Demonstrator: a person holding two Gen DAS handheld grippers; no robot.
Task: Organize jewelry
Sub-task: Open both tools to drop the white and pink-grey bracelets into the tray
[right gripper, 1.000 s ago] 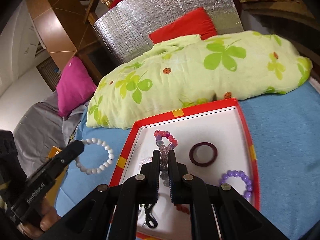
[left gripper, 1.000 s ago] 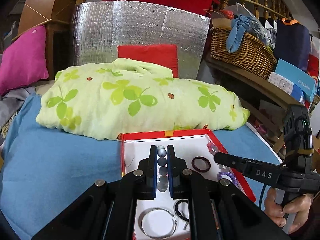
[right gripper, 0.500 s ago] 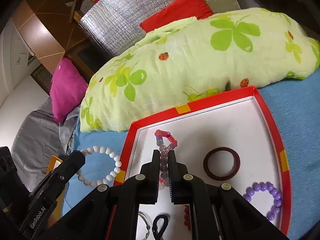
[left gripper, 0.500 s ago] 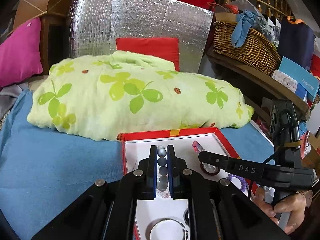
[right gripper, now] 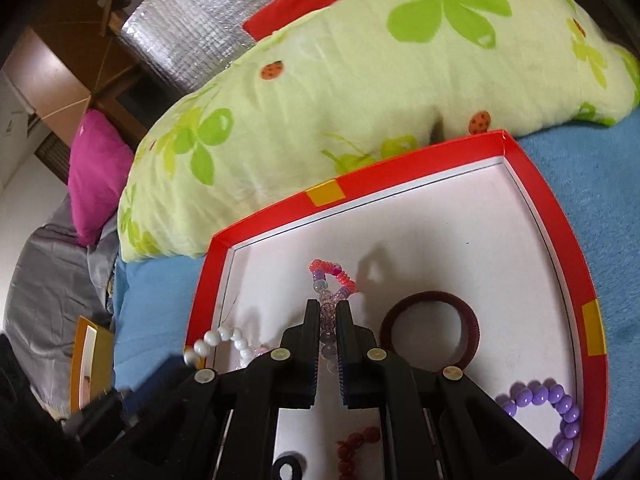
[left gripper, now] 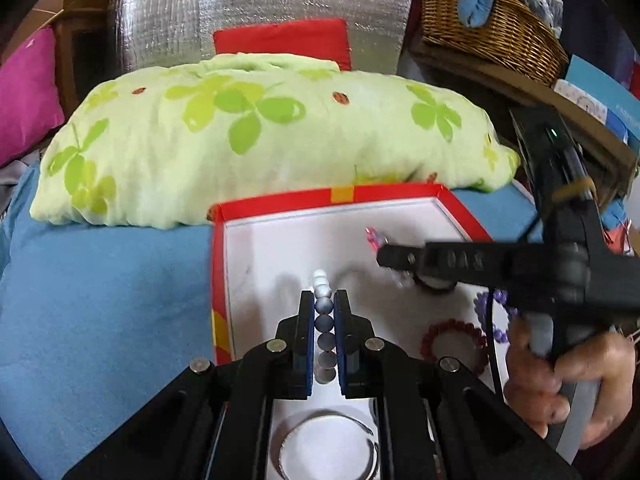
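One red tray (right gripper: 404, 178) on the bed holds one maroon ring (right gripper: 472, 320), one purple bracelet (right gripper: 560, 408); left gripper (left gripper: 324, 312) clamps pearl bracelet (left gripper: 322, 284); right gripper (right gripper: 328, 320) clamps pink bead bracelet (right gripper: 332, 276), both over tray.

Blue bed cover (left gripper: 100, 300) w/ red-rimmed tray (right gripper: 440, 160) on it, green leaf-print pillow (left gripper: 260, 132) touching tray's far rim.

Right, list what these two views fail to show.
- Left wrist: silver bangle partly behind the left gripper; dark red ring mostly behind the right gripper.
- Right wrist: white pearl bracelet runs behind the gripper body; left gripper's tip motion-blurred; black ring cut off at the bottom edge.
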